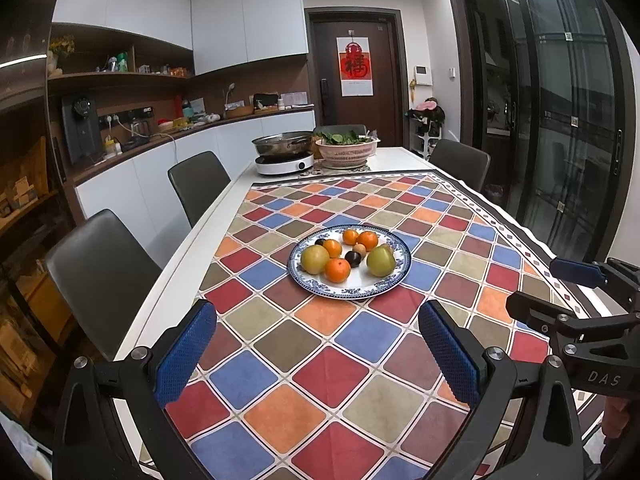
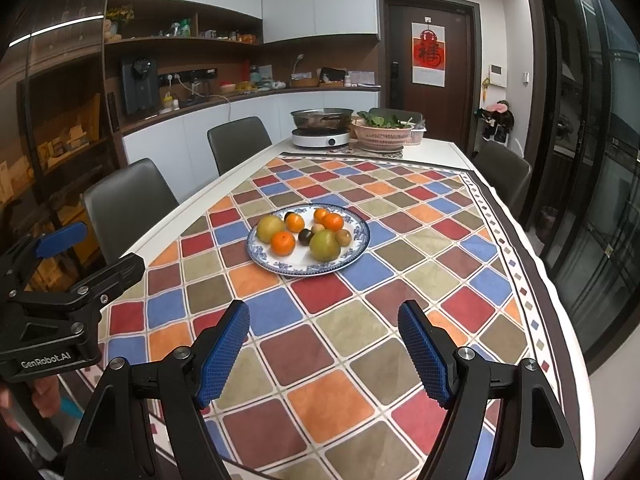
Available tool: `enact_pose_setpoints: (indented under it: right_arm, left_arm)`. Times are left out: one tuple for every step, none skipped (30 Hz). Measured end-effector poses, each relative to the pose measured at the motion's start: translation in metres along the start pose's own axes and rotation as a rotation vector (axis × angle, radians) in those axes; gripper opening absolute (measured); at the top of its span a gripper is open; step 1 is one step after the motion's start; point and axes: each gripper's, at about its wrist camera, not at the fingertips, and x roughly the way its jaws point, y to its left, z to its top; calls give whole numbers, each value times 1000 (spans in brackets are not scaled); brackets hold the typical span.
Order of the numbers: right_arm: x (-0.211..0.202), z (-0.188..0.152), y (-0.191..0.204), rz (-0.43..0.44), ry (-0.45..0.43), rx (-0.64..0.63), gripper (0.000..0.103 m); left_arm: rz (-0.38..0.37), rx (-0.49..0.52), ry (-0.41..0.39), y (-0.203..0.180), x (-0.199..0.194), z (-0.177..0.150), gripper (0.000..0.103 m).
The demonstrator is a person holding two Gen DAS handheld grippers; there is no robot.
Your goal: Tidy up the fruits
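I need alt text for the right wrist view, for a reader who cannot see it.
A blue-rimmed plate of oranges, green fruits and small dark fruits sits on a checked tablecloth. The open, empty right tongs point toward it from the near edge, and the left tongs show at far left.

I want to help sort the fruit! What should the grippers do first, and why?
Probably move the right gripper forward to the nearest orange on the plate. Both grippers are open and empty, short of the plate, and all the fruit sits mixed there.
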Motion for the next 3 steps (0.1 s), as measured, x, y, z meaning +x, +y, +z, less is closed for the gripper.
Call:
enact_pose_setpoints:
  right_arm:
    - [1, 0, 1, 0, 2, 0, 77]
    - [2, 0, 0, 0, 4, 0, 77]
    - [3, 0, 1, 0, 6, -2, 77]
  left_arm:
    - [-1, 0, 3, 0, 1, 0, 103]
    - [-3, 0, 7, 1, 2, -1, 103]
    - [-4, -2, 12, 2, 4, -1, 103]
